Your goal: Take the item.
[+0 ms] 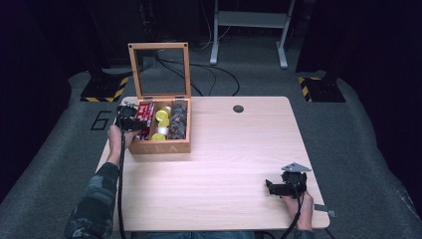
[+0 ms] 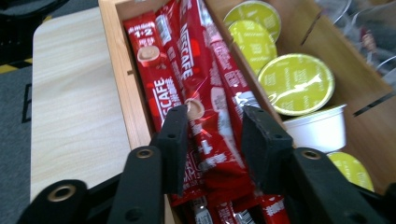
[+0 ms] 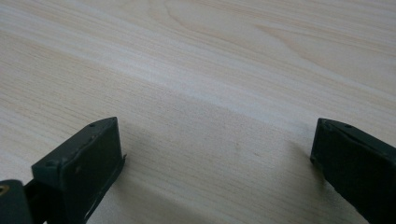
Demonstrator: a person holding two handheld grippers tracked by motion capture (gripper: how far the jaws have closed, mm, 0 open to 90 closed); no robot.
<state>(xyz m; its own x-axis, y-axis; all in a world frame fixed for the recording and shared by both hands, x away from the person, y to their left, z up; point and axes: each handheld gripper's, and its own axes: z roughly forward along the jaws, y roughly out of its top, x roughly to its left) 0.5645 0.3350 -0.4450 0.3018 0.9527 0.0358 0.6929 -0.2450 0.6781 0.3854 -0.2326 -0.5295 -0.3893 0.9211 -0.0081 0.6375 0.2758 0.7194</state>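
Left gripper [image 2: 212, 135]: jaws narrowed around the red coffee sachets [image 2: 201, 88], one pad on each side of the bundle; whether the pads actually press on the sachets cannot be told. Position: down in the left compartment of the wooden box [image 1: 161, 147], as the high view shows at the box's left end [image 1: 130, 119].

Red coffee sachets: long sticks, lying lengthwise and overlapping in the left compartment, against the box's outer wall.

Yellow-lidded cups [image 2: 296, 84]: middle compartment, just beside the sachets across a thin wooden divider; one white cup [image 2: 317, 130] lies on its side among them.

Dark wrapped items [image 1: 178, 121]: right compartment; too small to identify.

Wooden box: lettered on the front, glass-paned lid [image 1: 160, 69] standing upright and open, placed at the table's [image 1: 234, 164] far left corner.

Right gripper [image 3: 215, 158]: jaws spread wide, nothing between them, low over bare tabletop; in the high view near the table's near right corner [image 1: 286, 184], well apart from the box.
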